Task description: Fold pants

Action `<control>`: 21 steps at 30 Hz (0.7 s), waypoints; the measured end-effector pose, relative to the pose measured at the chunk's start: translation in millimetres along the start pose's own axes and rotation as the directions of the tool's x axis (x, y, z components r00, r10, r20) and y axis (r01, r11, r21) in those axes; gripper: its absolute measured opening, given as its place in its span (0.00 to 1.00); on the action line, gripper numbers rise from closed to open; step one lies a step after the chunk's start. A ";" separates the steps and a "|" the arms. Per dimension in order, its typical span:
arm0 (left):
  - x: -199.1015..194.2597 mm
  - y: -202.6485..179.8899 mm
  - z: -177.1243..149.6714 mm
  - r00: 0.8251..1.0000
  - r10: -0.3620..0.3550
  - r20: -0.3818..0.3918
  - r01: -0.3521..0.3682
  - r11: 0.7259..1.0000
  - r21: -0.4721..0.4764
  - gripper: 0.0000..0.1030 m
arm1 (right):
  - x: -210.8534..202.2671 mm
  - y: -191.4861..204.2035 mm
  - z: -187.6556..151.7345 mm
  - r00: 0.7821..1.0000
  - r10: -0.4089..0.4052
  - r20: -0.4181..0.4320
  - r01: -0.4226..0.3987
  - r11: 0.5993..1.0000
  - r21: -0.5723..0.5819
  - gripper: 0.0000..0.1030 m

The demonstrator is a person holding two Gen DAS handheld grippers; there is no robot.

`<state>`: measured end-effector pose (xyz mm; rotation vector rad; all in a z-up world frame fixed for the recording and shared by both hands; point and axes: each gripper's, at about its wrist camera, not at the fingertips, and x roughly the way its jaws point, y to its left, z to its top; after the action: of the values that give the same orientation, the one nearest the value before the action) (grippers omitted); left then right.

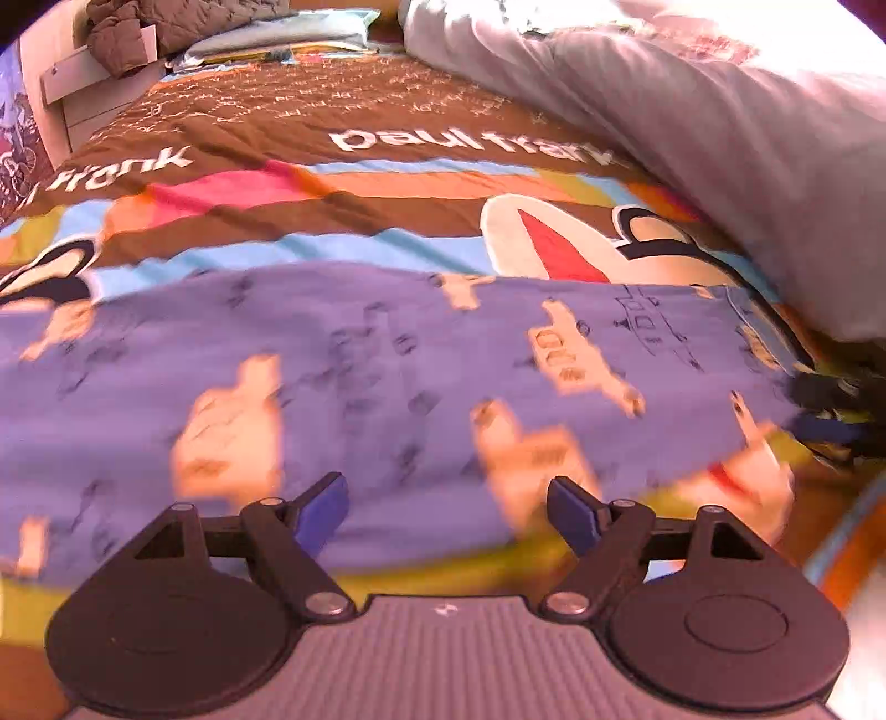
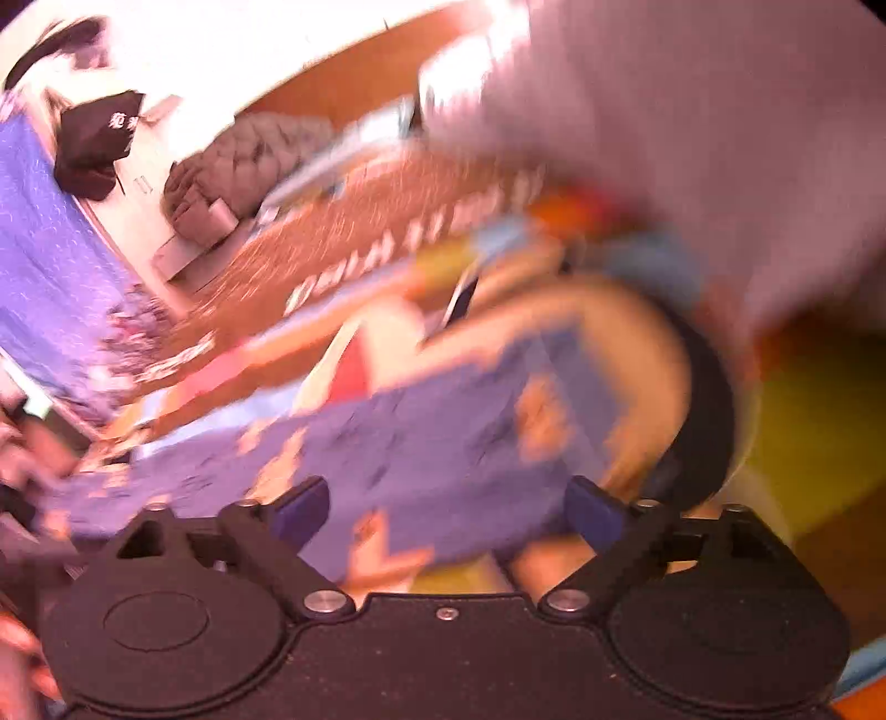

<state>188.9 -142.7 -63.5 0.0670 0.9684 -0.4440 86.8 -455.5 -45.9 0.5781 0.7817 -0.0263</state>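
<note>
Purple pants (image 1: 387, 360) with a pale orange print lie flat across the colourful bedspread (image 1: 332, 183). My left gripper (image 1: 447, 507) is open and empty, just above the near edge of the pants. In the blurred right wrist view the pants (image 2: 432, 443) lie ahead and to the left, and my right gripper (image 2: 448, 509) is open and empty over their near edge. The other gripper's dark fingers (image 1: 830, 393) show at the right end of the pants in the left wrist view.
A bulky white duvet (image 1: 720, 122) lies along the right of the bed, also in the right wrist view (image 2: 720, 138). A grey quilted jacket (image 1: 144, 27) and a white cabinet (image 1: 83, 99) stand at the far left. A blue pillow (image 1: 288, 33) lies at the head.
</note>
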 end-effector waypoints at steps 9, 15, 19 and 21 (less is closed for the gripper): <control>-78.2 84.3 9.7 0.993 0.094 0.077 -0.090 0.995 -0.054 0.88 | 4.5 29.0 -17.3 1.000 -0.028 -0.011 0.027 0.997 -0.075 0.95; -48.3 139.9 75.6 0.989 0.117 0.092 -0.107 0.989 -0.106 0.70 | 33.4 107.1 -24.2 0.998 0.063 -0.024 -0.067 0.945 -0.320 0.95; 3.5 160.2 114.8 0.997 0.072 0.023 -0.067 0.984 -0.162 0.62 | 66.6 167.0 -32.4 0.989 0.124 -0.078 -0.146 0.853 -0.501 0.94; 27.0 163.8 128.0 0.998 0.059 -0.018 -0.061 0.986 -0.152 0.59 | 80.8 177.3 -39.0 0.984 0.146 -0.101 -0.178 0.834 -0.522 0.92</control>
<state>366.4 -34.9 -35.1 -0.0393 1.0081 -0.3131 160.1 -271.1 -36.7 0.1130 0.7513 0.3585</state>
